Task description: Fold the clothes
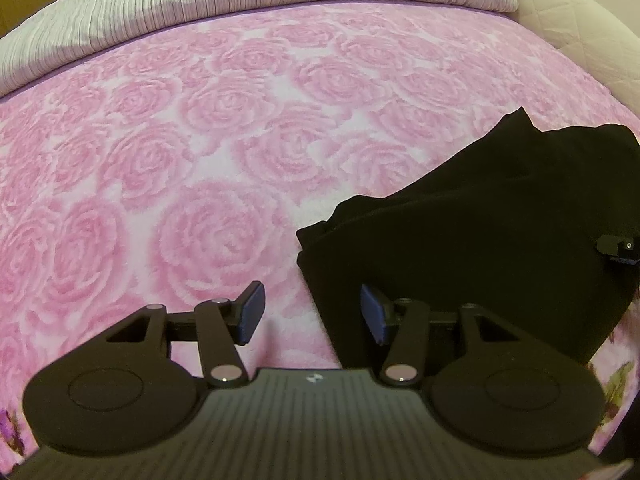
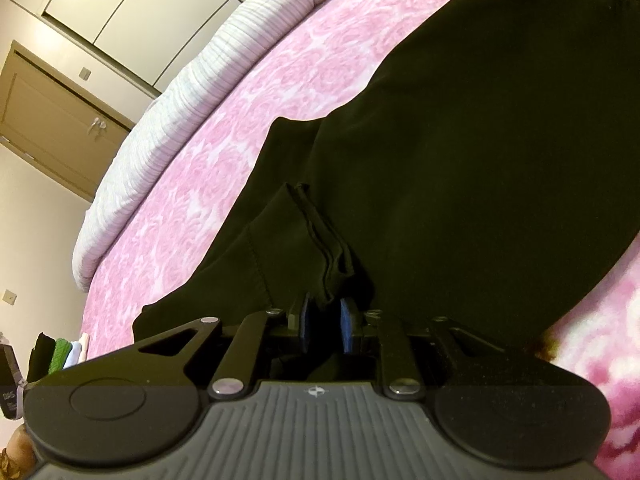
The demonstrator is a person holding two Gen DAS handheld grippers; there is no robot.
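Black garment (image 1: pixel 480 224) lay bunched on the pink rose bed cover (image 1: pixel 200 160) | right hand-held gripper (image 2: pixel 326 320) pinched its edge | left hand-held gripper (image 1: pixel 312 314) was wide apart, empty | risk: thin pinch could slip, cloth could flop messy.

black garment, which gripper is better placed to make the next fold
Probably the right gripper: it is already shut on the black garment at its hemmed edge. The left gripper is open, holding nothing, beside the garment's edge.
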